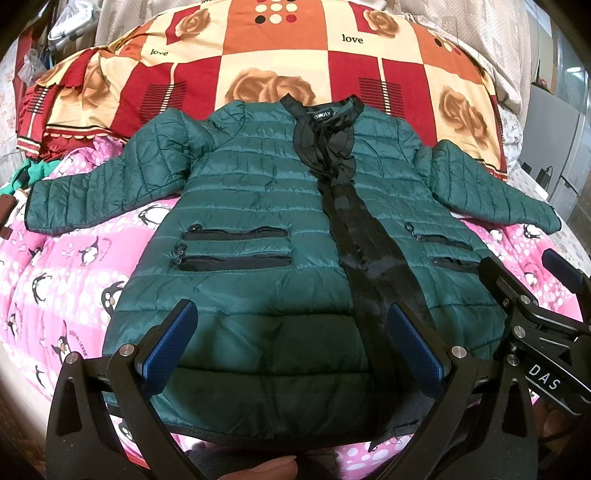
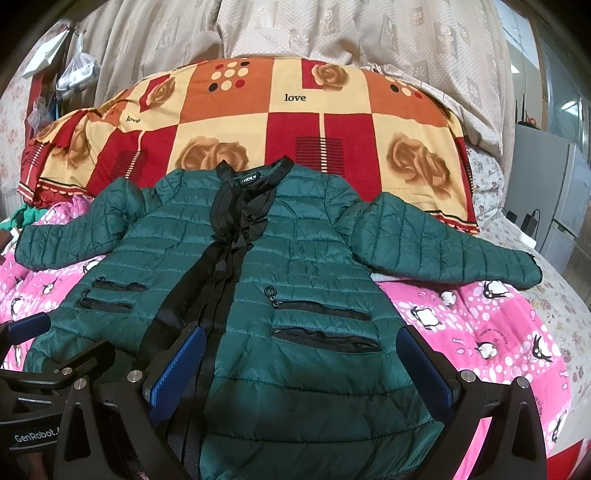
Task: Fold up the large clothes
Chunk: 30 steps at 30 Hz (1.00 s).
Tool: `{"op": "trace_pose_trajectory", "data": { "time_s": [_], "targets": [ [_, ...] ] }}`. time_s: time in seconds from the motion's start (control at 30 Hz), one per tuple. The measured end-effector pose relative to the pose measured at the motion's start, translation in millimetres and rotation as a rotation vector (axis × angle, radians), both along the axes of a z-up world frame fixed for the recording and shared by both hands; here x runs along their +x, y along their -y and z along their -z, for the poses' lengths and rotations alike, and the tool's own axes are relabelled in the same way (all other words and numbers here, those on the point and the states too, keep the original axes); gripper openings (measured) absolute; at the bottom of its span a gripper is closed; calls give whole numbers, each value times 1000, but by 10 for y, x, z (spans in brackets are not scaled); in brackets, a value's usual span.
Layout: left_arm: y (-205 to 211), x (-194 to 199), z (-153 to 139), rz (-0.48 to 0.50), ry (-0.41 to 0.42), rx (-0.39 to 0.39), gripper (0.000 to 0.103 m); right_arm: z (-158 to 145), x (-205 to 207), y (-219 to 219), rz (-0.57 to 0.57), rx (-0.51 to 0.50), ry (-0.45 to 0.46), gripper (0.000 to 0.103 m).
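A dark green quilted jacket (image 1: 258, 206) with a black front placket lies flat and face up on the bed, sleeves spread to both sides; it also shows in the right wrist view (image 2: 306, 258). My left gripper (image 1: 291, 328) is open, its blue pads hovering over the jacket's lower left half near the hem. My right gripper (image 2: 303, 354) is open over the lower right half, above the zip pockets (image 2: 325, 325). The right gripper also shows at the right edge of the left wrist view (image 1: 532, 284). Neither holds anything.
The jacket rests on a pink penguin-print quilt (image 1: 55, 273). An orange, red and cream rose blanket (image 1: 280, 55) is heaped behind the collar. Beige curtains (image 2: 332, 33) hang behind. A grey cabinet (image 2: 554, 206) stands at the right; clutter and bags (image 2: 74, 70) hang at the left.
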<state>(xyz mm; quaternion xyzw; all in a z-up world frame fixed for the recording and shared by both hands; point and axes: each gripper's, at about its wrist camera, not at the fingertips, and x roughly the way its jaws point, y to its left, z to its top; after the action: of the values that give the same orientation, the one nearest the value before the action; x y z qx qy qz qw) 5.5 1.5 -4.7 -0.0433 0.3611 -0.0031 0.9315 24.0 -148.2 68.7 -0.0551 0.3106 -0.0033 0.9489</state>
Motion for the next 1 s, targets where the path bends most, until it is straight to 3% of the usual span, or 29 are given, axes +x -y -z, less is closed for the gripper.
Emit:
{"op": "trace_pose_trajectory", "data": {
  "time_s": [1.0],
  "targets": [
    [-1, 12, -12, 0, -3, 0, 103, -22, -11, -10, 3, -5, -9, 102]
  ]
}}
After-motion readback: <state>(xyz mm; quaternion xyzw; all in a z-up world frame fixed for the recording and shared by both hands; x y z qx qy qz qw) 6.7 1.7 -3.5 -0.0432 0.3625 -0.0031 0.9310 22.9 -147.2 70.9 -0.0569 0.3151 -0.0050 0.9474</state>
